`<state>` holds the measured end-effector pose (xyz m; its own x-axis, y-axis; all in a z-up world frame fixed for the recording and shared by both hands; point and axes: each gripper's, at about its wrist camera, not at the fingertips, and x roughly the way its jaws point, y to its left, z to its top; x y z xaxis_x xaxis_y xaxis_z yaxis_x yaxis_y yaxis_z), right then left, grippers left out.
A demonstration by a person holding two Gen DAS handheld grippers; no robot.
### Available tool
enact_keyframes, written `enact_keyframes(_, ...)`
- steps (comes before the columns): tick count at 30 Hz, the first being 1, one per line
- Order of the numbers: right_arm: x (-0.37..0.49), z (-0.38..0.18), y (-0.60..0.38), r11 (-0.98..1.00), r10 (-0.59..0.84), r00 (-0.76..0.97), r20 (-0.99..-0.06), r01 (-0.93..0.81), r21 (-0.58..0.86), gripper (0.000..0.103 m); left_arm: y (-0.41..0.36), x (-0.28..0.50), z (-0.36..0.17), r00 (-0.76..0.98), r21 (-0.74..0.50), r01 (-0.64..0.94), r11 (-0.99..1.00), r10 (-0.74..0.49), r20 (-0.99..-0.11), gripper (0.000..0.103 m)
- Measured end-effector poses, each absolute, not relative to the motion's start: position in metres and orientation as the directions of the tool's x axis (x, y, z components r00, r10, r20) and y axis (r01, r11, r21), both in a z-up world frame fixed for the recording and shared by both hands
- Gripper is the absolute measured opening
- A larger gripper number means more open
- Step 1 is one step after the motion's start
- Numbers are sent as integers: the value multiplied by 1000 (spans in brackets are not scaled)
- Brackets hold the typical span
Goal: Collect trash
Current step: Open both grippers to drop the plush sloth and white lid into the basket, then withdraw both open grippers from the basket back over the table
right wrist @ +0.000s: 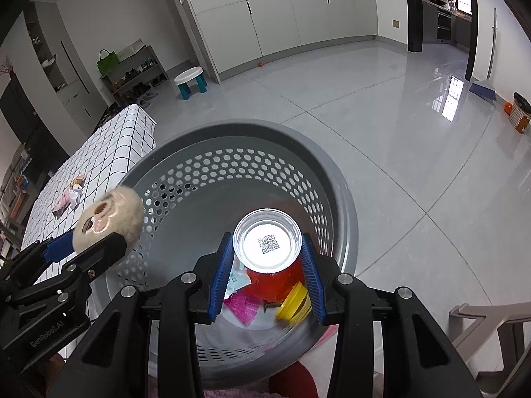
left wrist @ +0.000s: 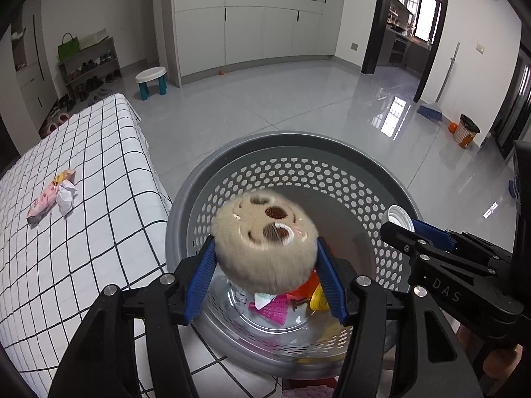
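A grey perforated basket (left wrist: 298, 142) (right wrist: 338, 199) stands on the floor with trash at its bottom: a pink wrapper (left wrist: 275, 310) (right wrist: 245, 308), a yellow lid (right wrist: 293, 303) and an orange piece. My left gripper (left wrist: 265, 285) is shut on a beige fuzzy ball with a face (left wrist: 265, 242) (right wrist: 109, 219), held over the basket mouth. My right gripper (right wrist: 267, 275) is shut on a clear plastic cup (right wrist: 267, 243) with a QR code on its base, also over the basket; its rim shows in the left wrist view (left wrist: 400, 215).
A bed with a checked cover (left wrist: 83, 215) (right wrist: 109, 152) lies left of the basket, with crumpled wrappers (left wrist: 53, 199) (right wrist: 71, 195) on it. A small stool (left wrist: 151, 81), shoe rack, cabinets, broom and a waste bin (left wrist: 466, 131) stand further off on the tiled floor.
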<state>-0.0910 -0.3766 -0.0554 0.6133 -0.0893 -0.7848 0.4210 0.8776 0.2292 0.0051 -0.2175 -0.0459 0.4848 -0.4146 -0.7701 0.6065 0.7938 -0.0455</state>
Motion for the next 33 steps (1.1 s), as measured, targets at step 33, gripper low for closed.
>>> enact_keyframes(33, -105, -46, -364, 872, -87, 634, -769, 422, 249, 62, -192, -2, -26, 535, -37, 549, 835, -385, -752, 79)
